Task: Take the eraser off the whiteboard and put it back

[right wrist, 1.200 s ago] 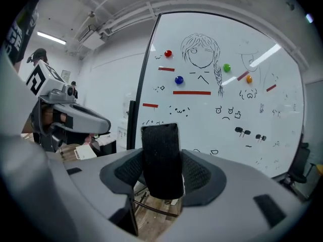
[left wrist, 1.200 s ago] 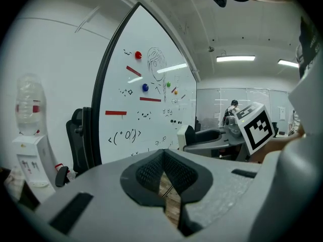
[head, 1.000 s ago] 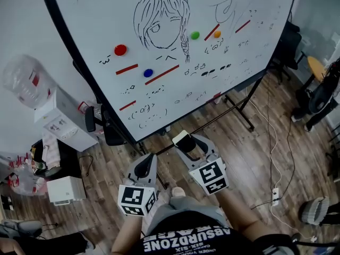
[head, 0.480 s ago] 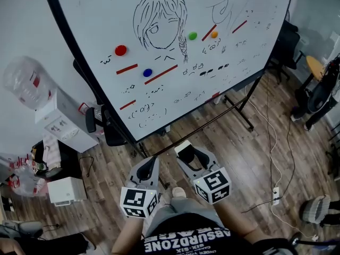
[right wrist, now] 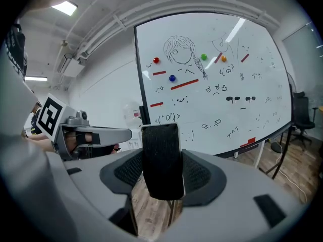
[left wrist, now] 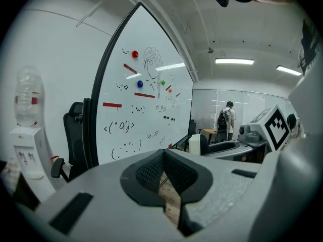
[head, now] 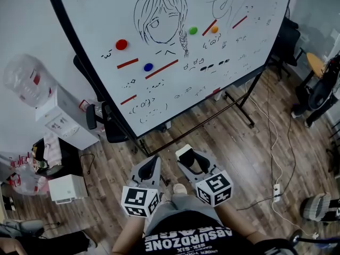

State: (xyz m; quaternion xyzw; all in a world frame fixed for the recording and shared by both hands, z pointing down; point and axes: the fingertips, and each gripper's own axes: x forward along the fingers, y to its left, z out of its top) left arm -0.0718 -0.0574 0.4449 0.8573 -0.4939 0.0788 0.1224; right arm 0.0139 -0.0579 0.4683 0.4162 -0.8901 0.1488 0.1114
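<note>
Head view: the right gripper point(head: 187, 158) carries the eraser point(head: 184, 152) low, well apart from the whiteboard point(head: 106, 15).
Left gripper view: the left gripper point(left wrist: 162, 158) is empty, its fingers closed together.
Right gripper view: the fingers point(right wrist: 202, 174) clamp the eraser upright, showing black felt and a pale rim.
</note>
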